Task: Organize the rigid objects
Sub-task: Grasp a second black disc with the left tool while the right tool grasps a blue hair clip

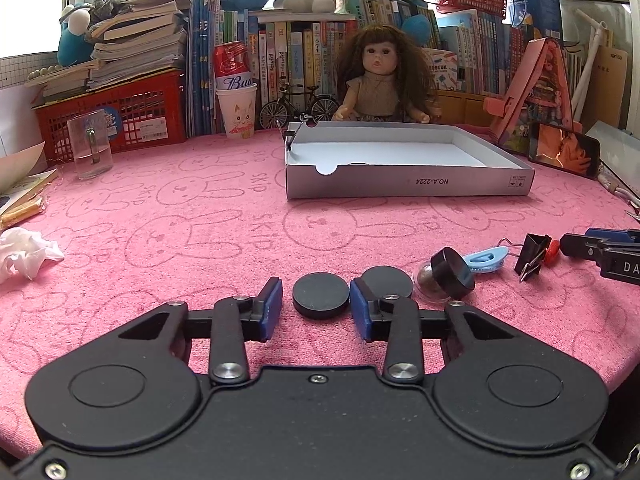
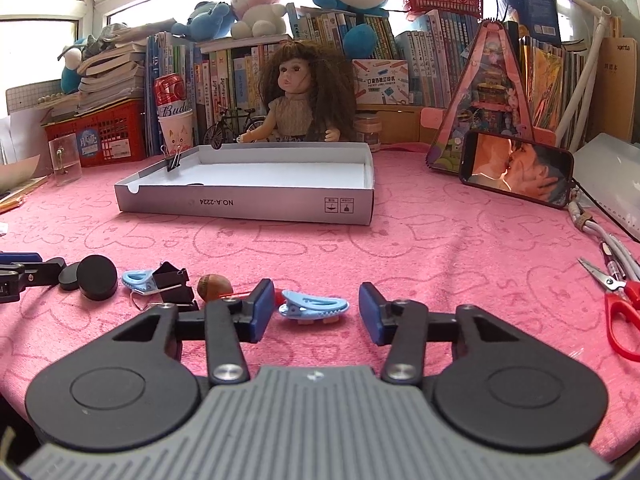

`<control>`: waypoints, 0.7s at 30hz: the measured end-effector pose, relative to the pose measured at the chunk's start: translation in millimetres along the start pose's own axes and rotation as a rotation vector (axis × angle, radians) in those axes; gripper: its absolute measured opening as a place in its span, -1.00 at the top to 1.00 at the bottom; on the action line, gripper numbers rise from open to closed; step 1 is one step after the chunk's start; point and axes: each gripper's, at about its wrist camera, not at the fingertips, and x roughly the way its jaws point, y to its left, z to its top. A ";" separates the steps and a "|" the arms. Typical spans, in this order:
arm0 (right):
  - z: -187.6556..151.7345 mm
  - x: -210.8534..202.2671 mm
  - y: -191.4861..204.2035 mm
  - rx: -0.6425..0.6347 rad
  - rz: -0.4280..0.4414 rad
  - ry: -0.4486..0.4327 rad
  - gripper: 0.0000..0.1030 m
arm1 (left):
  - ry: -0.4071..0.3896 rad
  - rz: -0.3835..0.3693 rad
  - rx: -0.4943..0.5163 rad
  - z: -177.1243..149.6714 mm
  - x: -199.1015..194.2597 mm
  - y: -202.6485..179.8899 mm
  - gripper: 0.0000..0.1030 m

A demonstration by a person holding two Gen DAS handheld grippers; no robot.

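pink bunny counter, two open grippers over small hard things

the counter (image 1: pixel 200 216) wears a pink towelling cloth printed with rabbit outlines and the word "skip". behind it runs a wall of upright books, stuffed animals on top, a red lattice crate (image 1: pixel 116 116), and a long-haired doll (image 1: pixel 378 76) seated by a tiny metal bicycle (image 1: pixel 298 106). a red can lettered "bud" (image 1: pixel 233 66) sits in a white paper cup (image 1: pixel 238 110) with a cat face; a clear glass mug (image 1: pixel 89 148) stands to the left, crumpled tissue (image 1: pixel 24 256) nearer the edge.

a shallow grey cardboard box (image 1: pixel 408 182), white inside, is stamped "no.a-2224"; a black binder clip (image 2: pixel 174 162) grips its wall. a phone (image 2: pixel 516 168) lies propped and lit, and red-handled scissors (image 2: pixel 618 308) rest at the far right.

the left hand-held gripper (image 1: pixel 316 306) is spread moderately, its blue pads either side of a flat matte black disc (image 1: pixel 321 295) without clearly pressing it. a second disc (image 1: pixel 387 282) lies just beside, then a domed clear piece (image 1: pixel 426 280), a black round cap (image 1: pixel 454 272) tipped on edge, a light blue clip (image 1: pixel 486 260) and another binder clip (image 1: pixel 532 256).

the right hand-held gripper (image 2: pixel 316 310) gapes wide around a ridged light blue plastic clip (image 2: pixel 312 305), touching nothing. a brown nut-like ball (image 2: pixel 214 286) sits just left of it.
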 end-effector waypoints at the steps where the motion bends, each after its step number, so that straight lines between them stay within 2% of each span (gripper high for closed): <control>1: -0.2 0.3 0.2 0.000 0.001 0.003 0.01 | -0.001 0.000 -0.003 0.3 0.4 0.0 0.32; 9: -0.7 -0.7 -1.2 0.022 -0.004 0.013 0.15 | -0.024 -0.004 -0.012 3.5 1.1 -1.4 0.43; 21: 8.2 -4.4 -1.0 0.029 -0.021 -0.015 0.15 | -0.058 0.019 -0.022 12.3 -4.9 -2.0 0.44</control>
